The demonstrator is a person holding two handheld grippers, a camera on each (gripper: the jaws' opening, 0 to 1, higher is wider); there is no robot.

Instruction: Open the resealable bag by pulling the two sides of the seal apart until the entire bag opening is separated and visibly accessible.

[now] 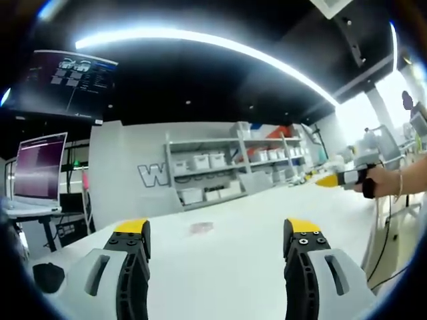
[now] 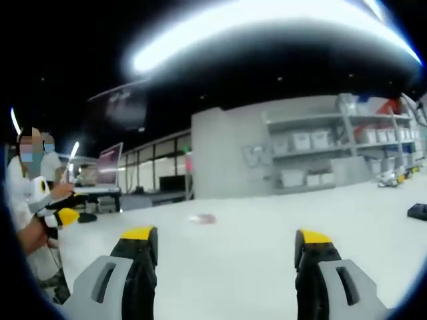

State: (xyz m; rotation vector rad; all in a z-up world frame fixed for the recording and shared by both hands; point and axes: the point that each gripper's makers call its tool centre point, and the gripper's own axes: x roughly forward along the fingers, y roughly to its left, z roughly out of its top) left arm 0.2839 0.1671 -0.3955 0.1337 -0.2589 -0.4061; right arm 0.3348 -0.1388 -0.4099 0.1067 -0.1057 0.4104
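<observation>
The table (image 1: 220, 253) is plain white. Both the left gripper (image 1: 217, 233) and the right gripper (image 2: 223, 243) have black jaws with yellow tips and grey housings. The bag (image 2: 202, 218) looks pale, faintly pinkish. The shelves (image 1: 227, 167) are grey with white bins (image 1: 200, 161).

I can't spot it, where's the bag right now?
The bag lies flat on the white table, ahead of both open grippers, between the jaws' lines in each view.
</observation>
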